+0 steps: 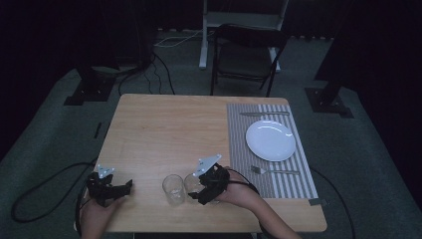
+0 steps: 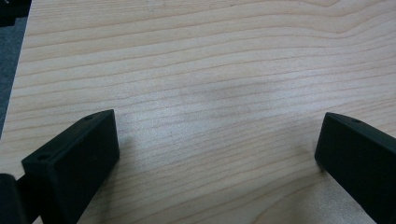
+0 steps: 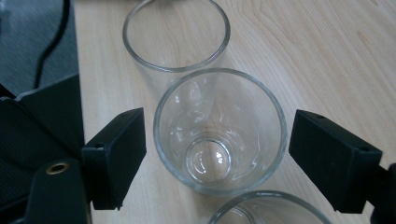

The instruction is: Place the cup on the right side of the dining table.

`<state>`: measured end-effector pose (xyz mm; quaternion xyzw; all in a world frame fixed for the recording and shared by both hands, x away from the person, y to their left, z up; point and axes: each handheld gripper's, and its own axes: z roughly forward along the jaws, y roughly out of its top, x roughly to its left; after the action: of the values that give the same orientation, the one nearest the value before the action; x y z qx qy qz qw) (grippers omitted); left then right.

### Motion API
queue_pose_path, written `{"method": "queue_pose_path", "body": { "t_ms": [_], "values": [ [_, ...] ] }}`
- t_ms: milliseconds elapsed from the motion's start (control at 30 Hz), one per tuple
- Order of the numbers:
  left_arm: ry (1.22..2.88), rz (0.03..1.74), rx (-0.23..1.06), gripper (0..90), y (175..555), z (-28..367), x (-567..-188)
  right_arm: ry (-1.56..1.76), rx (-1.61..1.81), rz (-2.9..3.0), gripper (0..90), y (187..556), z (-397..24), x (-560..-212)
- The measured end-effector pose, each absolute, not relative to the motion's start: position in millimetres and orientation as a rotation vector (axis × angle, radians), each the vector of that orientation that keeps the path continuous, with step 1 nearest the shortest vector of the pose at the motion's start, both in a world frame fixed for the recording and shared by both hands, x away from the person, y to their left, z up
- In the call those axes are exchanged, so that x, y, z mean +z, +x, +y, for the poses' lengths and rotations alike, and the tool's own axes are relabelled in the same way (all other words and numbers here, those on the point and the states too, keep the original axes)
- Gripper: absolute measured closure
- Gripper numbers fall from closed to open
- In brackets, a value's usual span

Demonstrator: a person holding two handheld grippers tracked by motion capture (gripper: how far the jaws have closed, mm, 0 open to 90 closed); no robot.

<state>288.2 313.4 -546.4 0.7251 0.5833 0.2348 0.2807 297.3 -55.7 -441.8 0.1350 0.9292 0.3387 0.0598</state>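
Note:
Three clear drinking glasses stand close together near the table's front edge. In the right gripper view the middle glass sits upright between the jaws of my right gripper, with a thin gap at each side, so the pads do not press on it. A second glass stands just beyond it, and the rim of a third glass shows at the bottom. From above, my right gripper covers one glass, with another glass to its left. My left gripper rests at the front left, open over bare wood.
A striped placemat lies on the right side of the wooden table. It carries a white plate, a fork nearer me and a knife on the far side. A dark chair stands beyond the table.

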Motion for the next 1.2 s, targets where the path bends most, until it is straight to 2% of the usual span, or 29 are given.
{"method": "queue_pose_path", "body": {
  "t_ms": [500,1200],
  "values": [
    [1.943,1.564,0.629,0.1,288,313,-546,0.361,0.822,2.845,27.0,300,-34,-446],
    [1.945,1.563,0.629,0.1,288,314,-546,0.433,0.821,2.822,28.4,316,-36,-436]
  ]
}}
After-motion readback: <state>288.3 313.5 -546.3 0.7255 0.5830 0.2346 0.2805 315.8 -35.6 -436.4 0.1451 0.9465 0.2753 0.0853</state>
